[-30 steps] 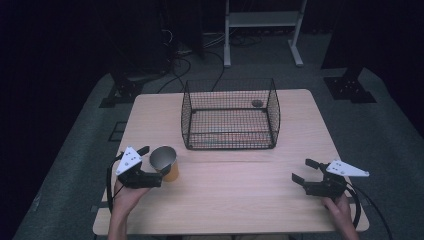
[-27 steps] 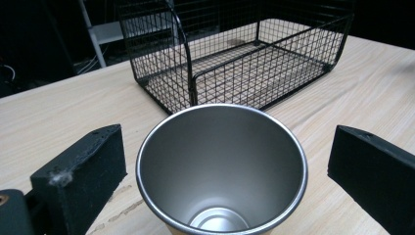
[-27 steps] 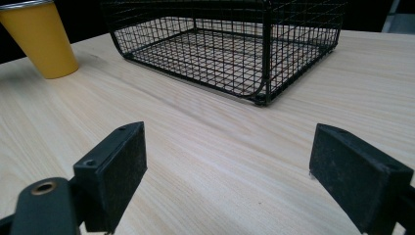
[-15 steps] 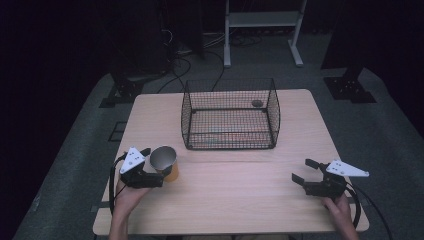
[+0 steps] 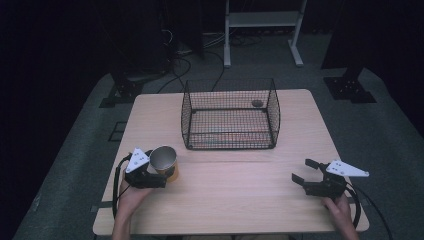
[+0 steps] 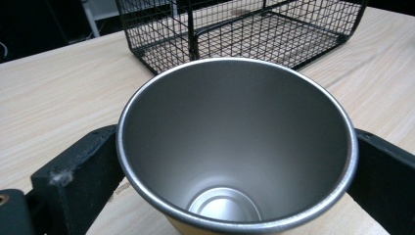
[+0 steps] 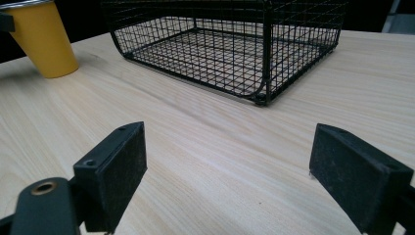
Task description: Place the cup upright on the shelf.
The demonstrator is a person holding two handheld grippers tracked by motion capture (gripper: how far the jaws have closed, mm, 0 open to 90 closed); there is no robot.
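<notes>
Yellow cup (image 5: 164, 162) with bare steel inside, upright, near wire basket (image 5: 230, 115); pinched by left gripper (image 5: 157, 175). Right gripper (image 5: 306, 172) spread, holding nothing.

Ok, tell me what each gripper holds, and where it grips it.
The left gripper clamps the yellow cup by its sides just below the rim, one jaw on each side. The right gripper is open and holds nothing.

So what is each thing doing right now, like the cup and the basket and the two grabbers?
Cup: upright on the table, empty, clamped between jaws.
Left gripper: shut on the cup.
Right gripper: open, holding nothing.
Wire basket: upright, open top.
</notes>
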